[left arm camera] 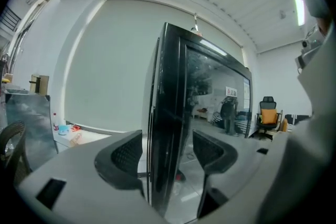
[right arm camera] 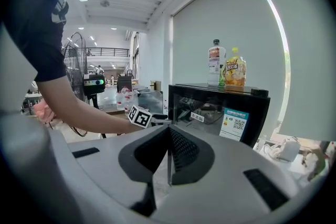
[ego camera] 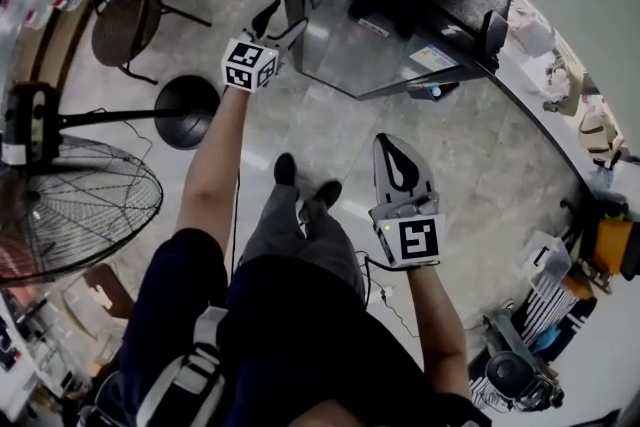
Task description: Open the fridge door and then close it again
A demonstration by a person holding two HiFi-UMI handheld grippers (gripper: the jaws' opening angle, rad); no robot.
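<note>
Fridge point(ego camera: 400, 45) first: a small black unit with a glass door, standing ahead of the person's shoes point(ego camera: 305, 185) on the pale floor point(ego camera: 300, 130). A drink bottle point(right arm camera: 216, 63) and a yellow pouch point(right arm camera: 235, 72) rest on its top. In the head view the glass front looks flush with the cabinet, though from the left gripper view, which sees the fridge edge-on, I cannot tell whether the door is fully shut.

The left tool point(ego camera: 283, 21) is reached out to the fridge's near front corner. Its jaws are spread, and in its own view the dark vertical edge of the door stands in the gap between them — whether either pad touches that edge cannot be made out.

The right tool point(ego camera: 392, 143) is held nearer the body, well apart from the fridge and aimed toward it. Its jaws are pressed together with nothing between them.

A standing fan point(ego camera: 70, 205) is at the person's left, and a chair point(ego camera: 125, 10) sits beyond it.
</note>
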